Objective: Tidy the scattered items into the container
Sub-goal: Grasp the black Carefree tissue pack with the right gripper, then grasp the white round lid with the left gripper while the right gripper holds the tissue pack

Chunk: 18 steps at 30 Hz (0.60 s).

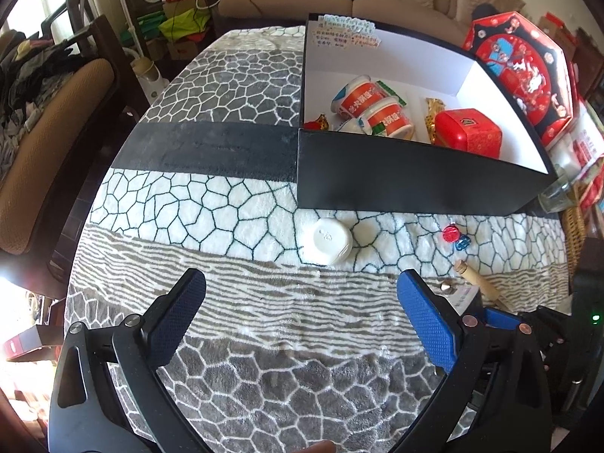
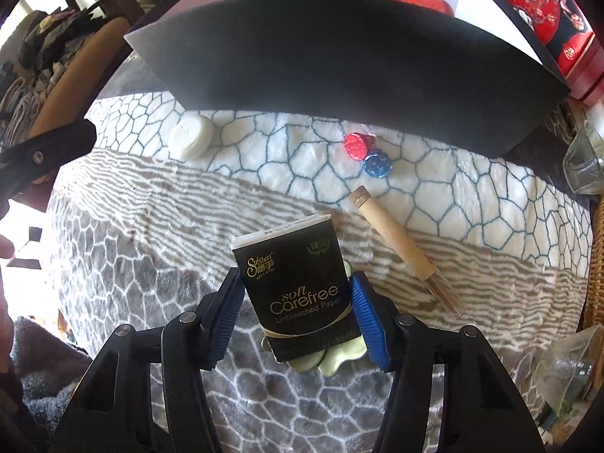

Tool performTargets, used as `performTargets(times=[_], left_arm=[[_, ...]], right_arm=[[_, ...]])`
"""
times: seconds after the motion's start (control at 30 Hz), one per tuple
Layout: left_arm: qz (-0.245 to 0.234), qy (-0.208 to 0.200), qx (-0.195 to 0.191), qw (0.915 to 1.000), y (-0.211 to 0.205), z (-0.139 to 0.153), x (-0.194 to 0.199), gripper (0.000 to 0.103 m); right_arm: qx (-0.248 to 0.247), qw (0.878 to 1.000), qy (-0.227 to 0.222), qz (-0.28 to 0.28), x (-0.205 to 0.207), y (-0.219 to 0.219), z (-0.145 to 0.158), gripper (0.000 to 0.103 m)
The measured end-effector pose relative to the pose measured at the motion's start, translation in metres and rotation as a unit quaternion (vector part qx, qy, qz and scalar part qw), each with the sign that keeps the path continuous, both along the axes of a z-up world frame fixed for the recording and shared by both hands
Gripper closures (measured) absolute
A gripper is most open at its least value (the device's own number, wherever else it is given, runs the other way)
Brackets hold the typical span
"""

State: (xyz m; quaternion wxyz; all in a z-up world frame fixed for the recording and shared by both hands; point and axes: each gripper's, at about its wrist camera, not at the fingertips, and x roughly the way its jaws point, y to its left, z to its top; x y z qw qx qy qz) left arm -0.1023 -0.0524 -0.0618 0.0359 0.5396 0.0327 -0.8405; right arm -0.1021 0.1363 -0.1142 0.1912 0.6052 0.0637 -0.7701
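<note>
Black tissue pack (image 2: 298, 290) sits between right tool (image 2: 296, 324) pads, open blanket (image 2: 151, 264) leftward.

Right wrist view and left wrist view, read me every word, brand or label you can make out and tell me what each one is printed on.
"Suishou" with Chinese characters I can't make out: black tissue pack, top left.
"soft Carefree": same pack, middle.
"Unbleached Paper": same pack, below that.
Small green logo at the pack's top right: too blurred.
Orange-and-white cups in the box: Chinese print, too blurred.
Paper notes on the box wall: too small.
Red tin: emblem unreadable.
</note>
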Motion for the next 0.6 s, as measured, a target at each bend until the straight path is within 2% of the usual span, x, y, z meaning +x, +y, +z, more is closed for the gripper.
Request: performTargets(times=[0.1,0.2,0.27,0.33,0.4,0.6], left_arm=[[-0.001,0.0,0.0,1.0,-0.002,-0.006,-0.007,0.001],[0.006,-0.02,0.008,0.9998,-0.005,-0.025,-0.026,0.003],[0.013,-0.042,0.02,0.9989,-0.005,-0.042,-0.035,0.016],[0.016,-0.065,0.023,0.9975,-0.003,-0.059,-0.039,0.024],[0.017,-0.071,0.018,0.9972,0.002,-0.068,-0.04,0.024],[0.035,-0.049,-0.006,0.9981,0.018,-0.085,-0.048,0.024]], right_arm=[[-0.021,1.0,0.003,-0.014,0.001,0.017,0.012,0.044],[-0.01,1.0,-0.001,-0.019,-0.002,0.02,0.014,0.044],[-0.004,1.0,-0.004,-0.027,-0.005,0.023,0.012,0.044],[-0.005,1.0,-0.007,-0.03,-0.009,0.024,0.013,0.044],[-0.008,1.0,-0.005,-0.029,-0.011,0.023,0.014,0.044],[-0.018,1.0,0.0,-0.023,-0.012,0.021,0.02,0.044]])
